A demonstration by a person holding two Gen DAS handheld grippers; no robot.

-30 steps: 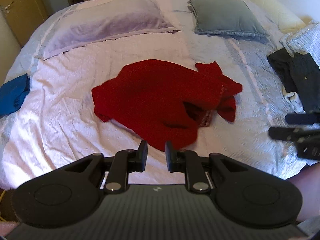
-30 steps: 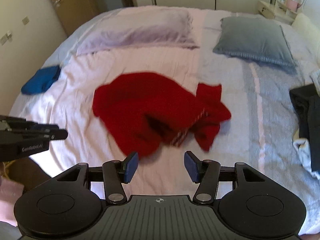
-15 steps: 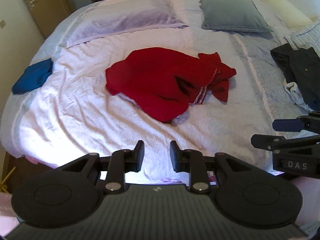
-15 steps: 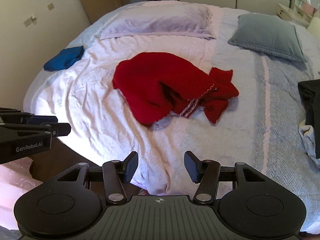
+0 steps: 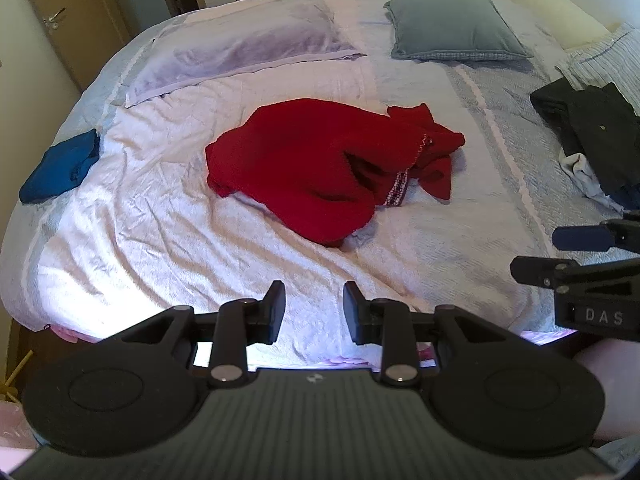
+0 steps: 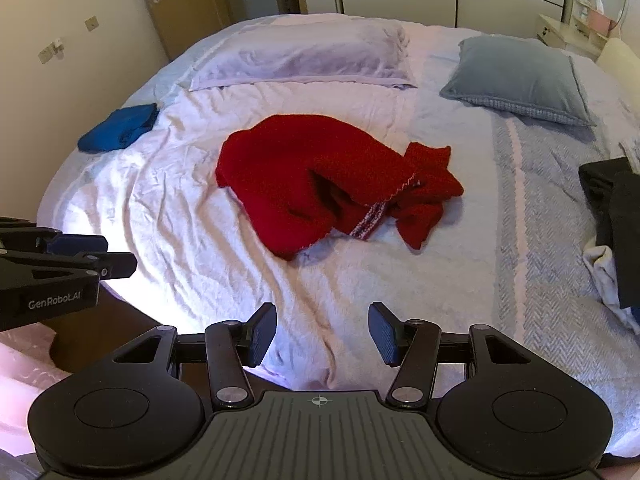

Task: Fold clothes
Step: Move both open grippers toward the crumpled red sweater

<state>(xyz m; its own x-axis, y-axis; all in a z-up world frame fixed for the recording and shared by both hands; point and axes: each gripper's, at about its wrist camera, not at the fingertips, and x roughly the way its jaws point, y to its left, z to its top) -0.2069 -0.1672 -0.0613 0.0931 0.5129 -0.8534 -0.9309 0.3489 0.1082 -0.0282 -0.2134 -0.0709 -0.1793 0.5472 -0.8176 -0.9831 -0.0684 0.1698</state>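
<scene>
At the far left edge of the bed [image 5: 120,248] lies a blue garment [image 5: 60,168], bunched small, well apart from everything else. My left claw [image 5: 314,312] hangs over the near edge of the bed; its jaws have just been opening, and they stand apart with only sheet showing between them.

The sweater [image 5: 316,164], red, sits in a rumpled heap in the middle of the bed, well beyond both claws. It looks like a knit: soft, limp, fairly thick, likely to sag and stretch if I lift it by one point. It should not slip much between the pads. A patterned hem band shows on the near right side, and a twisted part, perhaps a sleeve, trails off to the right. I judge it must be spread flat before any fold, so I would take the hem edge in one claw and the left edge in the other and pull them apart.

My right claw [image 6: 322,334] is spread wide and empty too. At the far right edge lies a pile of dark clothes [image 5: 592,140] over something white.
</scene>
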